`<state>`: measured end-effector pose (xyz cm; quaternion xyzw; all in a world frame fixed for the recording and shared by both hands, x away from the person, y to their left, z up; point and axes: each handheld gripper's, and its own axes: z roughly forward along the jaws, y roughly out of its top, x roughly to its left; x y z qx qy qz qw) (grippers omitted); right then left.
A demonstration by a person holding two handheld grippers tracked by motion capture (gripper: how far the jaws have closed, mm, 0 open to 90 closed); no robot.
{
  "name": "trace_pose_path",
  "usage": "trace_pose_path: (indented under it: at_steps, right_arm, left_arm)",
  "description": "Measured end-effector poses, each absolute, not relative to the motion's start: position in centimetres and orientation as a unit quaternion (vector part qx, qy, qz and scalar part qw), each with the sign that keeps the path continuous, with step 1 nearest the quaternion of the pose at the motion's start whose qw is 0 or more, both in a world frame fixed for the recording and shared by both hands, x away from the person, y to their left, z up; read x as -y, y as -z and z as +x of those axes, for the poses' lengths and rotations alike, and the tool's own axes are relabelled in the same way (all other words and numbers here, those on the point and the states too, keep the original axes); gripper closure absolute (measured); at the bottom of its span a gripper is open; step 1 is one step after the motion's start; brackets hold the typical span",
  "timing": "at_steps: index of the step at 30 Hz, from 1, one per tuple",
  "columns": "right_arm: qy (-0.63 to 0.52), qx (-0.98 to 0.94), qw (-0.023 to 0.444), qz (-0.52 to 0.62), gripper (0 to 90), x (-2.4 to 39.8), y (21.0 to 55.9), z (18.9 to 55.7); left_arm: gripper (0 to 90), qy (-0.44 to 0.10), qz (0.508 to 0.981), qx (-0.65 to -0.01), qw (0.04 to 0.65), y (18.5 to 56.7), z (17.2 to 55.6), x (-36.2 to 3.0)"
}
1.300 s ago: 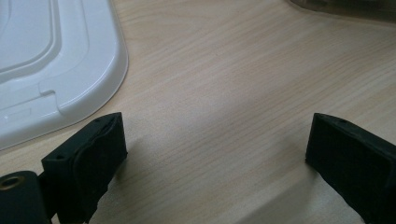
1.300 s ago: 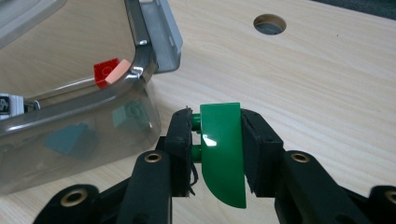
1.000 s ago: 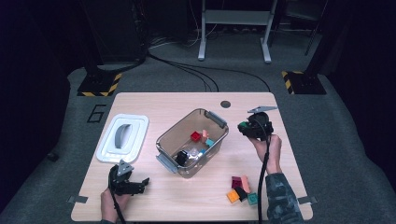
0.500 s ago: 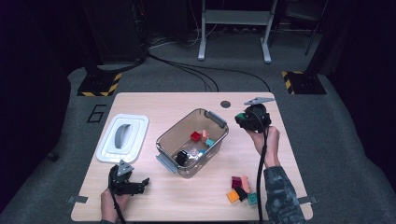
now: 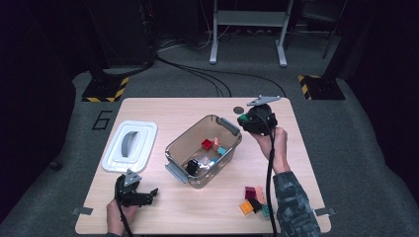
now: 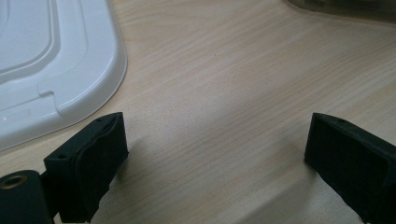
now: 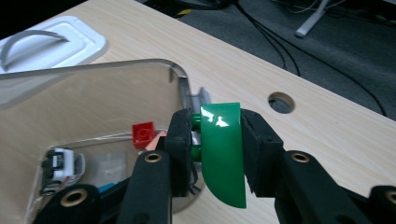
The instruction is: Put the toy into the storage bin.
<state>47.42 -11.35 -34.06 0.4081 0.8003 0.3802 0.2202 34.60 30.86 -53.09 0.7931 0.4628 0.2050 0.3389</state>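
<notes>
- The clear bin point(image 5: 203, 148) stands in the middle of the table point(image 5: 163, 106), open-topped, so it can be entered from above; its walls and end handles block any level approach.
- The white lid point(image 5: 130, 145) lies flat well left of the bin, with bare wood between them.
- The left gripper point(image 5: 134, 191) rests low near the front edge, bare wood between its spread jaws.
- A cluster of blocks point(image 5: 254, 200) sits at the front right.
- The right gripper point(image 5: 245, 120), clamping a green piece point(image 7: 223, 151), hangs by the bin's far right corner.
</notes>
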Motion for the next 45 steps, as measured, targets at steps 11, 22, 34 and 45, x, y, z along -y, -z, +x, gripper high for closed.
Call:
trace_pose_path:
  at_steps: [11,22,34,45]
  right_arm:
    - [-0.397,-0.818,0.169,0.38,66.5,9.1,35.0,47.3]
    - [-0.368,-0.84,0.142,0.374,66.3,7.9,37.8,47.4]
    - [-0.349,-0.846,0.14,0.377,63.6,7.5,38.7,47.3]
    - [-0.357,-0.844,0.15,0.37,28.5,7.7,38.4,46.4]
  left_arm:
    - [5.6,-0.205,0.793,-0.463,0.339,53.1,34.6,-30.9]
    - [5.6,-0.205,0.793,-0.463,0.339,53.1,34.6,-30.9]
    - [5.6,-0.206,0.794,-0.461,0.338,53.1,34.6,-30.9]
    - [5.6,-0.206,0.795,-0.46,0.338,53.1,34.6,-30.9]
